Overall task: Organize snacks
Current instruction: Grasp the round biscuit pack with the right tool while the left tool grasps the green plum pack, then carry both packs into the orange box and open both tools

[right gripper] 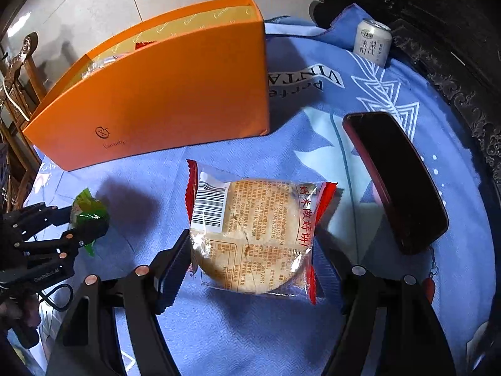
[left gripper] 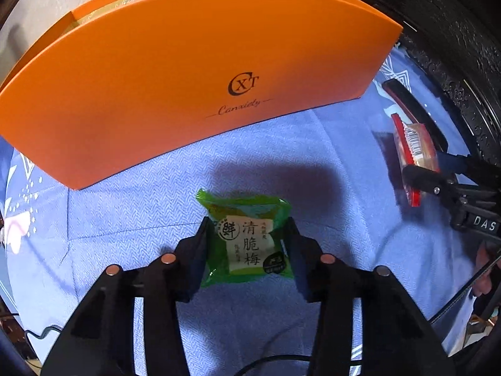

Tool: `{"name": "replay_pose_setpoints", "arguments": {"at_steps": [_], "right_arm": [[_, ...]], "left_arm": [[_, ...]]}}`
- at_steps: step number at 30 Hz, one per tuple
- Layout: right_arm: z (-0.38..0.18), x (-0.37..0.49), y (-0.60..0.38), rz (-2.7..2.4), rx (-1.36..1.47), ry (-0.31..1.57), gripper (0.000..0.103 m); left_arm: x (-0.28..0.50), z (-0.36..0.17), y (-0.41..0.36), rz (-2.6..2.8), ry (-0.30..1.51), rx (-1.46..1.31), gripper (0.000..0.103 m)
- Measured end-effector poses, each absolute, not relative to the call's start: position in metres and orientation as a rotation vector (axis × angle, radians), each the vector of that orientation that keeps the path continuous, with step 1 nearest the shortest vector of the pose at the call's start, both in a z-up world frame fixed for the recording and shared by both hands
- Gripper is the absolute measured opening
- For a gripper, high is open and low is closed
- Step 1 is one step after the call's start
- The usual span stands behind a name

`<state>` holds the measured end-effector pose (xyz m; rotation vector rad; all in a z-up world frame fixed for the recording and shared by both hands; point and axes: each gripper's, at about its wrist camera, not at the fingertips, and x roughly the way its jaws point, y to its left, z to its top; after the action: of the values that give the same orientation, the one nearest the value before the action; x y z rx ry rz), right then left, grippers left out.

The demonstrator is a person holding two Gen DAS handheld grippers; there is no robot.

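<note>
My left gripper (left gripper: 247, 244) is shut on a green plum snack packet (left gripper: 247, 238) and holds it above the blue cloth; it also shows in the right wrist view (right gripper: 87, 216). My right gripper (right gripper: 250, 241) is shut on a clear packet with a round biscuit and red ends (right gripper: 250, 235), which also shows in the left wrist view (left gripper: 413, 153). An open orange box (left gripper: 188, 72) stands behind both, and the right wrist view (right gripper: 156, 100) shows packets inside it.
A blue printed cloth (right gripper: 313, 329) covers the table. A dark phone with a red edge (right gripper: 394, 178) lies right of the biscuit. A white drink can (right gripper: 372, 42) stands at the back right. Dark carved furniture (right gripper: 454, 47) borders the right side.
</note>
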<state>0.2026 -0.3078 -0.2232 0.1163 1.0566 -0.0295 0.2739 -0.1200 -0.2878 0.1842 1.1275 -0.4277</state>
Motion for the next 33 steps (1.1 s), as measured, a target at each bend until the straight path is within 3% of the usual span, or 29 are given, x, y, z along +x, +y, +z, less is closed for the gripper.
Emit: {"name": "replay_pose_setpoints", "arguments": {"at_steps": [11,23,33], "right_arm": [[-0.190,0.189,-0.299,-0.003,0.110,0.978,0.074],[-0.116,0.173,-0.280,0.068,0.086,0.816,0.074],[-0.037,0.237,-0.263,0.145,0.056,0.615,0.074]], "left_arm": [[0.260,-0.249,-0.112,-0.420,1.067,0.145,0.042],[0.250,-0.151,-0.087,-0.355,0.893,0.080,0.042],[0.304,-0.067,-0.075,-0.311,0.714,0.017,0.042]]}}
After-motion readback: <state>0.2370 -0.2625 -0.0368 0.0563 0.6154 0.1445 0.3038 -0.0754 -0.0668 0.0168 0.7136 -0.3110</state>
